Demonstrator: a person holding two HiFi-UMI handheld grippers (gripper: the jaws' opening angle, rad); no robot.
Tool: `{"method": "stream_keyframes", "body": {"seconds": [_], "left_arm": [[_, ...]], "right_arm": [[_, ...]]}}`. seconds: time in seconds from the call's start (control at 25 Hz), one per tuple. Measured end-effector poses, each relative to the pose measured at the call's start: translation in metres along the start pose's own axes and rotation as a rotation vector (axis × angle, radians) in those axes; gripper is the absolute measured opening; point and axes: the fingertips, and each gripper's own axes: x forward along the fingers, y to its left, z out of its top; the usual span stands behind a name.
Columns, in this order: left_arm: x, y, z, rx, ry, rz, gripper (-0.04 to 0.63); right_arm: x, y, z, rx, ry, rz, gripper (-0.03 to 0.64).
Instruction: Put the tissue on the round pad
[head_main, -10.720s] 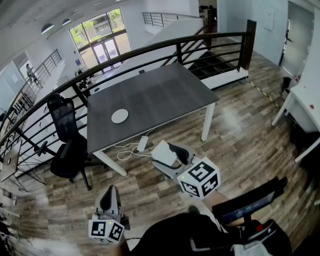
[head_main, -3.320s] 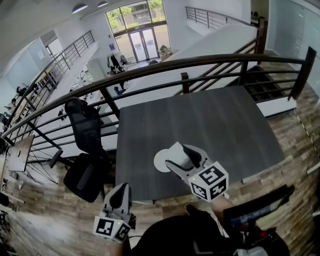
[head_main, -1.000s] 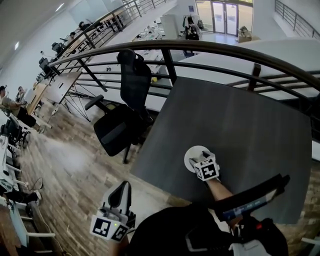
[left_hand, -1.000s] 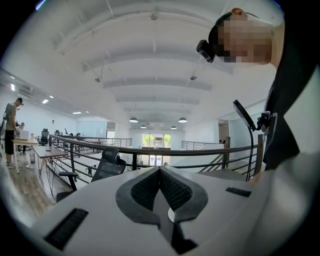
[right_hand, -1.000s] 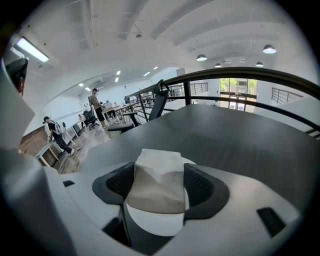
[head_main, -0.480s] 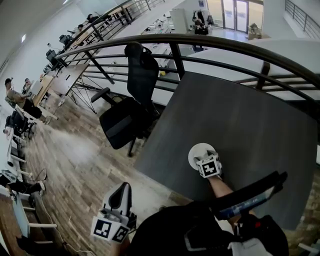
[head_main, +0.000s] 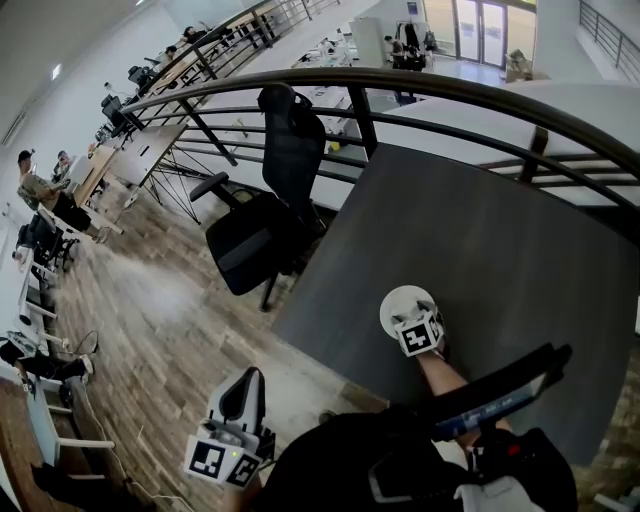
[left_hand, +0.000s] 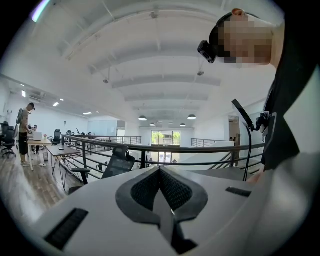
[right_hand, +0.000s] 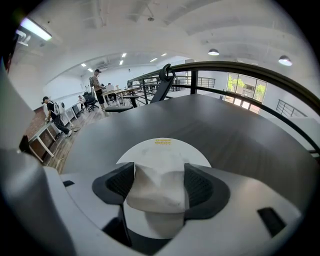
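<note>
A crumpled white tissue (right_hand: 156, 189) is pinched between the two dark pads of my right gripper (right_hand: 159, 182). It hangs low over the white round pad (right_hand: 162, 150) on the dark grey table (right_hand: 215, 120); whether it touches the pad I cannot tell. In the head view the right gripper (head_main: 412, 315) covers the near side of the round pad (head_main: 398, 300) and hides the tissue. My left gripper (head_main: 237, 397) hangs off the table at the lower left, above the floor. In its own view the left gripper (left_hand: 160, 182) has its jaws closed together with nothing held.
The pad lies near the table's (head_main: 510, 230) near-left corner, close to the edge. A black office chair (head_main: 265, 215) stands left of the table, and a curved black railing (head_main: 450, 90) runs behind it. Wood floor (head_main: 150, 320) lies below and to the left.
The right gripper brought the tissue from above the floor to the table and down to the pad. Over the last second it has hardly moved. The left gripper stayed low at the left.
</note>
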Motion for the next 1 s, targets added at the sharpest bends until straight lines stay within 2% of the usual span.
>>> {"method": "stream_keyframes", "body": {"seconds": [0.2,0.32,0.56,0.76,1.0], "left_arm": [[0.002,-0.003,-0.004,-0.008,0.008,-0.003,0.003],[0.004,-0.004,-0.008,-0.017,0.011,-0.007,0.003],[0.005,0.000,-0.013,-0.010,0.014,-0.018,0.003],[0.013,0.012,-0.022,-0.010,0.010,-0.044,0.003],[0.018,0.021,-0.026,-0.003,-0.006,-0.121,0.003]], "right_arm": [[0.007,-0.006,0.007,-0.058,-0.017,-0.036,0.314],[0.010,-0.006,0.000,-0.044,0.024,-0.022,0.314],[0.015,-0.004,0.000,-0.004,0.014,0.005,0.314],[0.013,-0.011,0.025,0.024,-0.070,-0.033,0.314],[-0.019,-0.012,0.059,0.082,-0.188,-0.081,0.314]]}}
